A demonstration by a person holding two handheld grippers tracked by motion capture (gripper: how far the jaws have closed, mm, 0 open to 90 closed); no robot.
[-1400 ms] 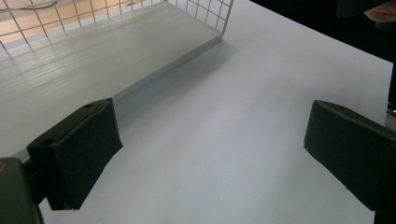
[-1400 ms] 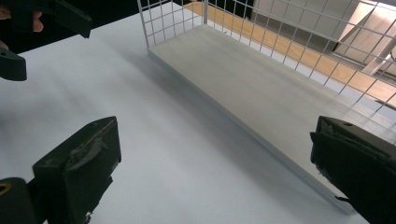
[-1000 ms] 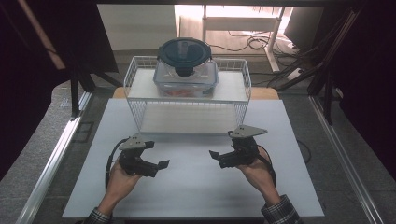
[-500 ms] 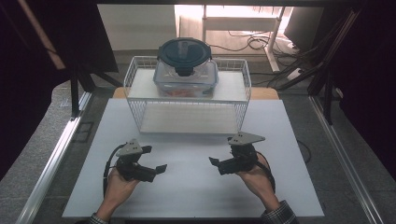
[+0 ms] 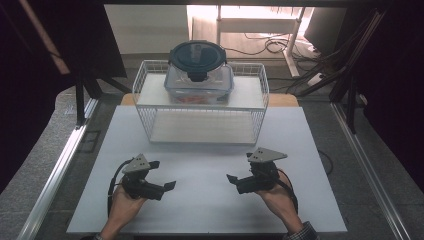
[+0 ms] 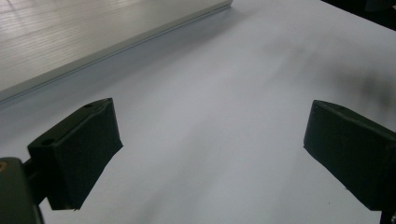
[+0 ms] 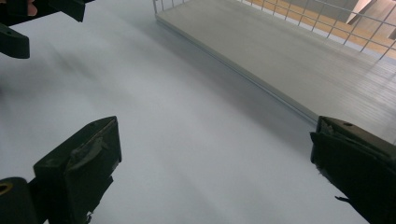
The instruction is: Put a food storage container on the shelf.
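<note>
Waiting low in frame, left gripper [image 5: 159, 176] and right gripper [image 5: 239, 174] hover wide-jawed, empty; reaching the lidded container [image 5: 199, 72] up top likely comes next.

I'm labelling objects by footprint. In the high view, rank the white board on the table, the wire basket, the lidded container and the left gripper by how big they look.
Largest to smallest:
1. white board
2. wire basket
3. lidded container
4. left gripper, though it lies nearer the camera, so this last place is less sure.
</note>
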